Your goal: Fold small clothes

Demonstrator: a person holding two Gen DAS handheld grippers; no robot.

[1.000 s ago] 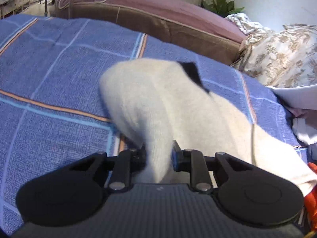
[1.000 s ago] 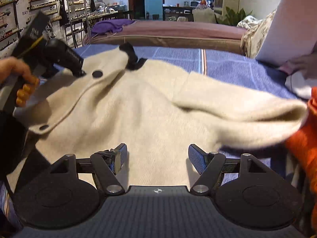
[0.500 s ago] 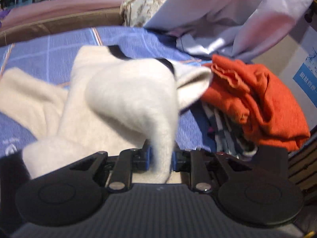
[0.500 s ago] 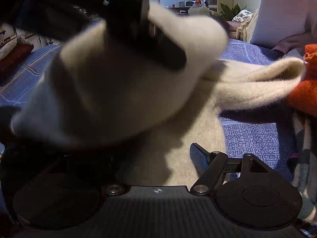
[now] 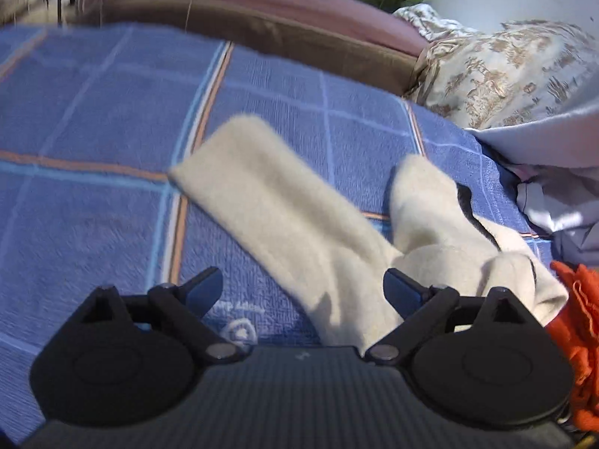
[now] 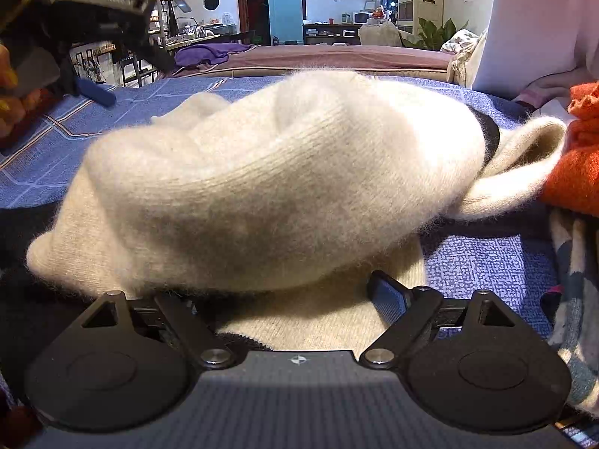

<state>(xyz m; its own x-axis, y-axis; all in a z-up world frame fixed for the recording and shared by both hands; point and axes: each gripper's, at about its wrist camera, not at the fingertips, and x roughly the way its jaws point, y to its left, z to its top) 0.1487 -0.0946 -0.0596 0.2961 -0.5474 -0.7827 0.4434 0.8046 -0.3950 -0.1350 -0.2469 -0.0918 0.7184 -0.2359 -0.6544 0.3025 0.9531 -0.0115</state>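
Note:
A fluffy cream cardigan with black trim (image 6: 284, 172) lies folded over itself on the blue plaid bedspread (image 6: 479, 262). In the left wrist view one cream sleeve (image 5: 277, 220) stretches out flat and the bunched body (image 5: 449, 239) lies to its right. My left gripper (image 5: 303, 288) is open and empty, with the sleeve's lower end between its fingers. It also shows raised at the upper left of the right wrist view (image 6: 93, 93). My right gripper (image 6: 284, 292) is open at the cardigan's near edge; its left finger is hidden under the fabric.
An orange garment (image 6: 572, 157) lies on a pile at the right, also in the left wrist view (image 5: 576, 336). A floral pillow (image 5: 505, 75) and pale sheets (image 5: 554, 194) sit at the far right. A brown and pink bed edge (image 5: 299, 37) runs behind.
My left gripper carried the cardigan's side across to the right, then opened, let it go and pulled back to the left. The cardigan now lies folded over. My right gripper stayed open.

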